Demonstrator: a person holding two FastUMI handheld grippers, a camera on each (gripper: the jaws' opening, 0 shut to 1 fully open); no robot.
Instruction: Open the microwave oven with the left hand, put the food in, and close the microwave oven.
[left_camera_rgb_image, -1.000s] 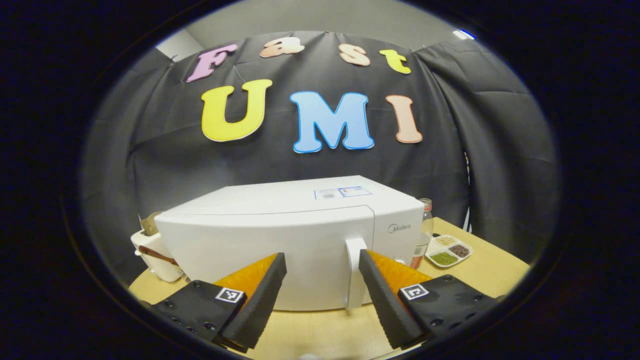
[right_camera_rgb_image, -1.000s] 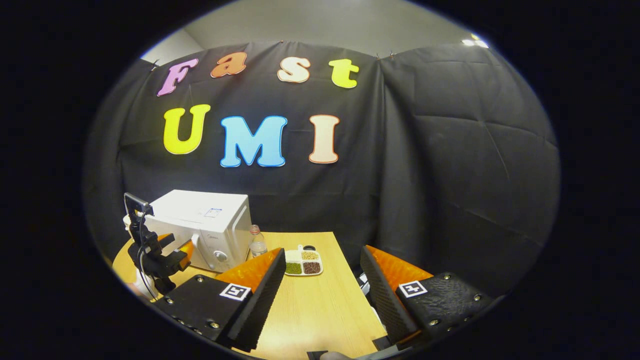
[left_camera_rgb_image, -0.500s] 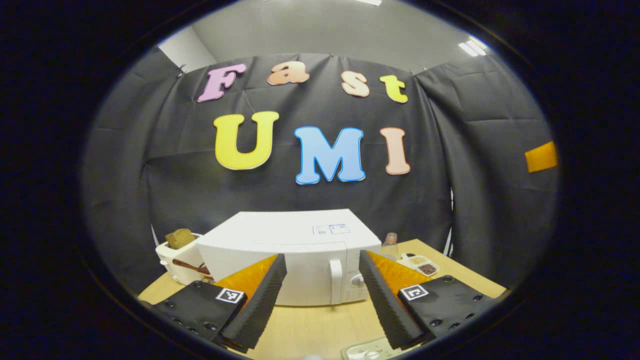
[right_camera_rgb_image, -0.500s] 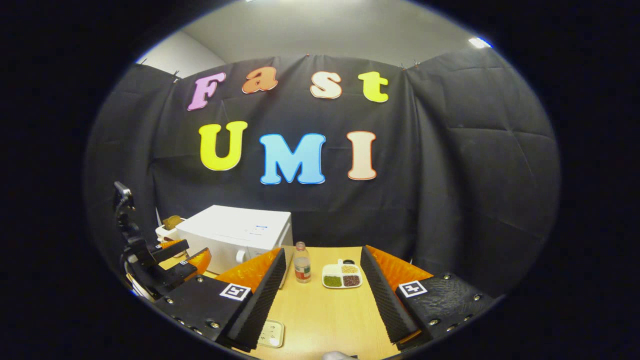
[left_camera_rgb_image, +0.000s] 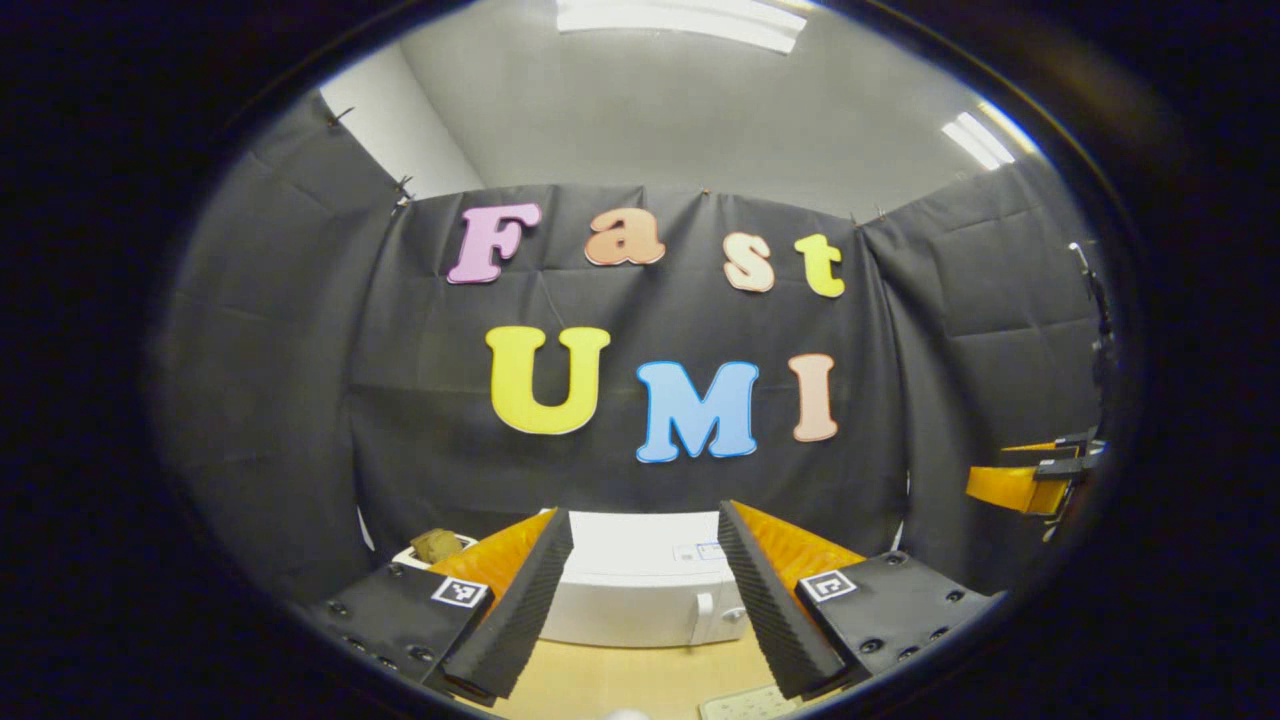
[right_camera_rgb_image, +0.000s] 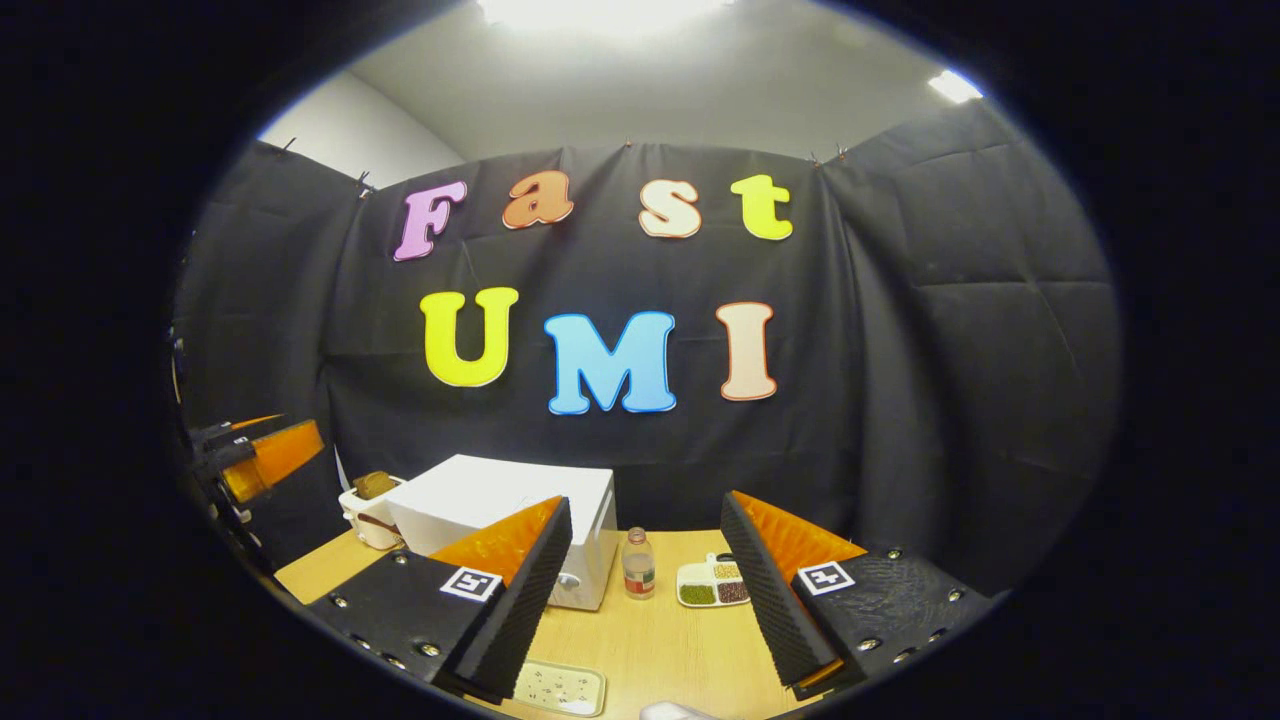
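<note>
A: The microwave oven (left_camera_rgb_image: 640, 585) is a white box with its door closed. It stands at the back left of a wooden table (right_camera_rgb_image: 660, 640), against the black cloth wall. In the left gripper view it sits low and centred, framed between the left gripper (left_camera_rgb_image: 640, 610)'s two fingers, with bare tabletop between it and them.

B: What are the grippers holding?

A: Neither has hold of a thing. Both stand wide open. The right gripper (right_camera_rgb_image: 640, 600) is raised above the near edge of the table.

B: What does the right gripper view add?

A: To the right of the microwave oven, a small bottle (right_camera_rgb_image: 638, 565) stands just beside it, then a divided dish (right_camera_rgb_image: 712, 583) of beans and grains. A pale tray (right_camera_rgb_image: 560, 687) lies flat near the front edge; the left gripper view catches just its corner. Far left in the right gripper view the other gripper appears, held high, well away from the microwave oven.

B: And behind the microwave oven?

A: A white toaster (right_camera_rgb_image: 368, 510) with bread in it sits at the left rear corner, close to the cloth.

B: Any open room?

A: The middle and right of the table are bare wood.
</note>
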